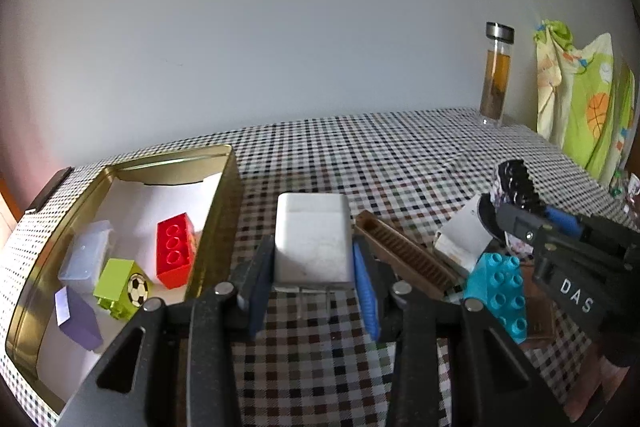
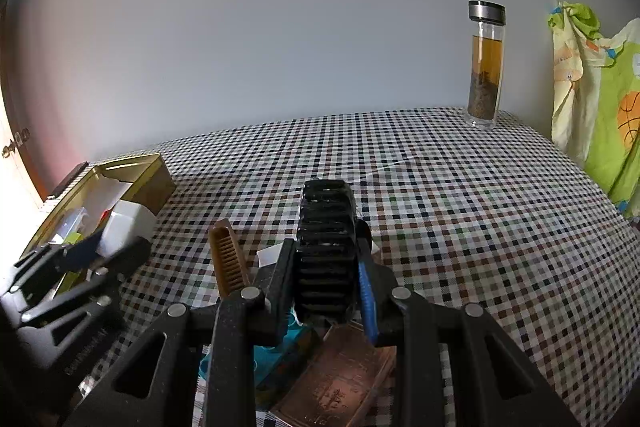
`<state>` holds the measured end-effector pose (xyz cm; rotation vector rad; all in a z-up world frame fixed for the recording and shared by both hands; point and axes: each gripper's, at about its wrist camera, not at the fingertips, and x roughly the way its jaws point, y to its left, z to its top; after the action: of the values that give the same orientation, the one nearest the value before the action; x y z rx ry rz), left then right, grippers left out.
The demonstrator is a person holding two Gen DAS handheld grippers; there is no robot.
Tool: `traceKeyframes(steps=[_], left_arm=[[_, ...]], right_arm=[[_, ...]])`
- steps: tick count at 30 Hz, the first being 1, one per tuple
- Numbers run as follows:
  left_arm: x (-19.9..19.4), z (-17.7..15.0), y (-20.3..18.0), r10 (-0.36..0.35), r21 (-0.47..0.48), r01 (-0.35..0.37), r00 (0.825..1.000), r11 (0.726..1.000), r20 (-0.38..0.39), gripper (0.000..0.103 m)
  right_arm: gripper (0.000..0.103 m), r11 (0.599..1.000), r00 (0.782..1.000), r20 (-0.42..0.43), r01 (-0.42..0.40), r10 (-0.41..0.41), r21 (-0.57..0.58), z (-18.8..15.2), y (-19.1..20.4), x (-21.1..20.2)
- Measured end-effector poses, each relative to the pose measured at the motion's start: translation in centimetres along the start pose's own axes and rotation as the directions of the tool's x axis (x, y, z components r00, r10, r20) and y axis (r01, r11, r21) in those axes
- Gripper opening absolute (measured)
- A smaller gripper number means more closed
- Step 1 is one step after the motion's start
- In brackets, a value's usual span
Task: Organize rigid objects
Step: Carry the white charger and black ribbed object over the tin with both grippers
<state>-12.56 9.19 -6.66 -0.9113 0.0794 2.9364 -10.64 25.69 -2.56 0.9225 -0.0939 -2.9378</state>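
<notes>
You are pinching the white box (image 1: 313,239) in the left gripper (image 1: 314,291), just beside the gold tin (image 1: 216,227). Your right gripper (image 2: 326,291) is clamping a black ribbed object (image 2: 327,247). Risk: the box is riding at the fingertips and could slip while crossing the tin's wall.

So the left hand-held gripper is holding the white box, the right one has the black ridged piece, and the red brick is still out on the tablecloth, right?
Not quite: the red brick lies inside the gold tin, as the left wrist view shows. The left hand-held gripper does hold the white box, and the right hand-held gripper the black ridged piece.
</notes>
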Motion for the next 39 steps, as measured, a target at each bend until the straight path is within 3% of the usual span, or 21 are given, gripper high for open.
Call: traceKeyframes(steps=[9, 39], left_arm=[[-1.3, -0.3, 1.4, 0.029, -0.052, -0.027, 0.999, 0.998, 0.038, 0.037], [-4.0, -0.7, 1.5, 0.083, -0.057, -0.075, 0.985, 0.996, 0.150, 0.037]], right_arm=[[0.030, 1.000, 1.000, 0.009, 0.027, -0.027, -0.011, 0.0, 0.1, -0.2], [0.030, 0.999, 0.993, 0.120, 0.012, -0.006, -0.053, 0.1, 1.0, -2.2]])
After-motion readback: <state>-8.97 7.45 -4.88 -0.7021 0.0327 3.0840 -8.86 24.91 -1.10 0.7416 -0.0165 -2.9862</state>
